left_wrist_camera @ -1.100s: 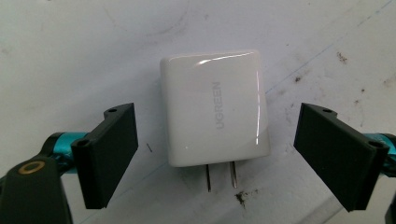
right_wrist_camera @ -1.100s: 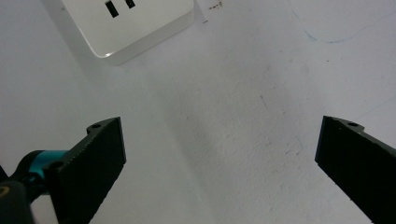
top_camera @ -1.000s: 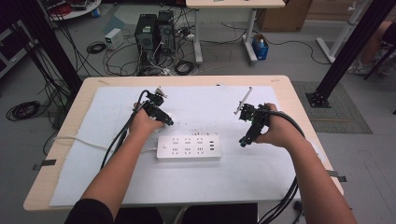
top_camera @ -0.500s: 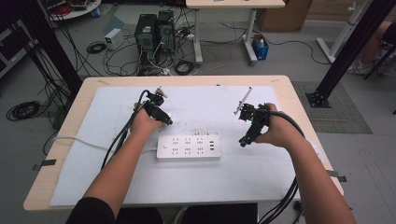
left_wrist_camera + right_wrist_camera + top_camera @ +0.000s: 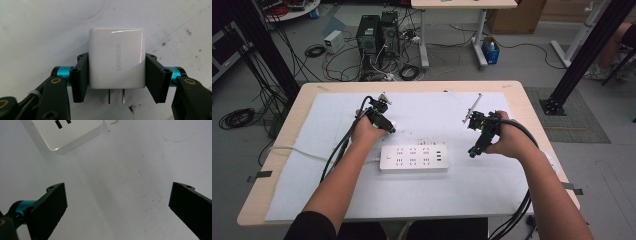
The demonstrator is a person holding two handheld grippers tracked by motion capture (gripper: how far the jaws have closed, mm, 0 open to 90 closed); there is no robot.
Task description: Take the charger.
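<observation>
A white power strip lies across the middle of the white mat, with a corner of the power strip in the right gripper view. Just behind the strip's left end, my left gripper is shut on a white UGREEN charger. Both black jaws press the charger's sides, and its two metal prongs point back toward the camera. My right gripper hovers off the strip's right end. It stands open over bare mat with nothing between its jaws.
A white mat covers most of the wooden table. The strip's white cord runs off to the left. Black cables trail from both grippers toward the table's front. Computer towers and black frame posts stand on the floor beyond.
</observation>
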